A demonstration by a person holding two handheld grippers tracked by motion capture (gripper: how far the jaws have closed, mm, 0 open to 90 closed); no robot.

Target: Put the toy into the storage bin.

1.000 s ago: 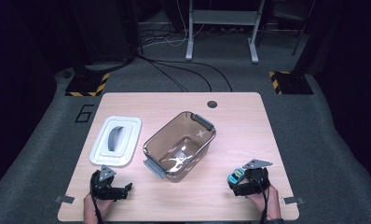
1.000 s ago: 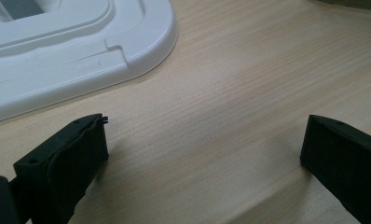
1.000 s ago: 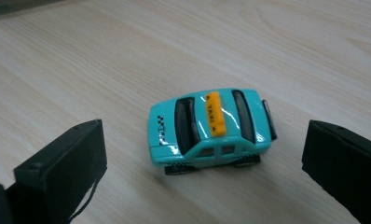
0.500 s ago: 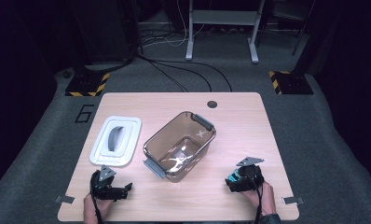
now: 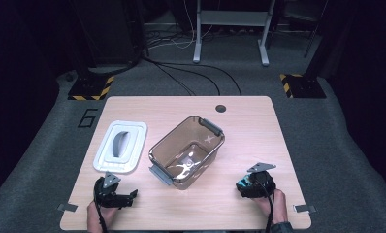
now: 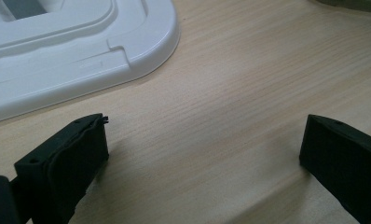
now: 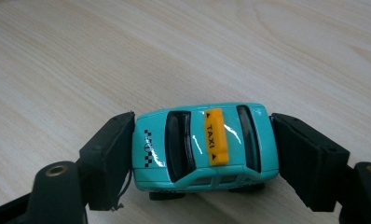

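Gripping glossy teal toy taxi [image 7: 204, 147] | right gripper [image 7: 202, 154] jaws clamped | woodgrain table [image 7: 81, 56]

Lid [image 5: 120, 146] left of bin [image 5: 186, 151] — toy taxi [image 5: 243, 184] right (near edge)

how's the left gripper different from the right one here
The left gripper has its jaws wide apart with bare wood between them; the right gripper is clamped end to end on a teal toy taxi. The left gripper sits beside the white lid; the right gripper has nothing else beside it. Both are hand-held low at the table's near edge.
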